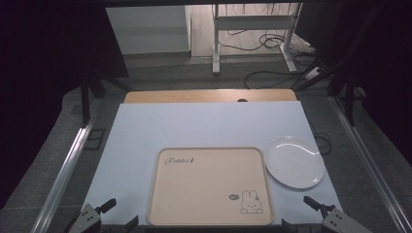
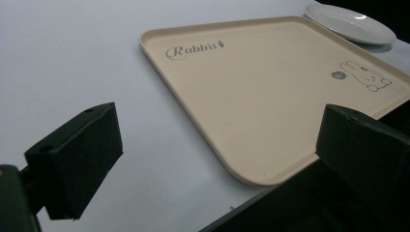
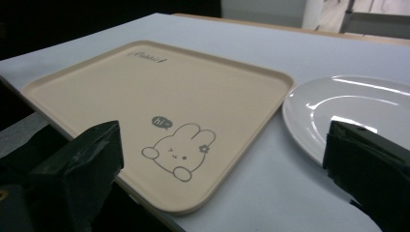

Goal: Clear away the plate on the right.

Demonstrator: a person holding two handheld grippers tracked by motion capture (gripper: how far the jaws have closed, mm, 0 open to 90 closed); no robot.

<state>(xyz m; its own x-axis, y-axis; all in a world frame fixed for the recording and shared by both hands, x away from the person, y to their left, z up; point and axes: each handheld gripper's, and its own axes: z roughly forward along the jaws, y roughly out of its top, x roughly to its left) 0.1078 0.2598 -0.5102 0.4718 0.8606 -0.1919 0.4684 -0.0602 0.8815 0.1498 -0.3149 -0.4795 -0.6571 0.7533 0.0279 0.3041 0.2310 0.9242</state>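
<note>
- High view, nearest edge first: the left gripper waits at about 7 o'clock off the table's near edge, jaws spread wide and holding nothing. Parked clear, I'd judge, so the work surface stays free.
- The right gripper mirrors it at about 5 o'clock, jaws also wide apart and empty, tips angled in toward the table.
- Between them lies the beige rabbit tray, flat on the pale blue table cover, its near rim flush with the table's front edge. That puts it within easy reach of both tongs.
- In the right gripper view, the rabbit drawing sits at the tray's near right corner, and the tray holds nothing.
- At 2 o'clock from the tray's centre, the white plate rests just beside the tray's right rim, apparently not touching. It lies nearer the right gripper, so that one seems the likely taker.
- Farther off, a bare wooden table edge shows beyond the cover at 12 o'clock.
</note>
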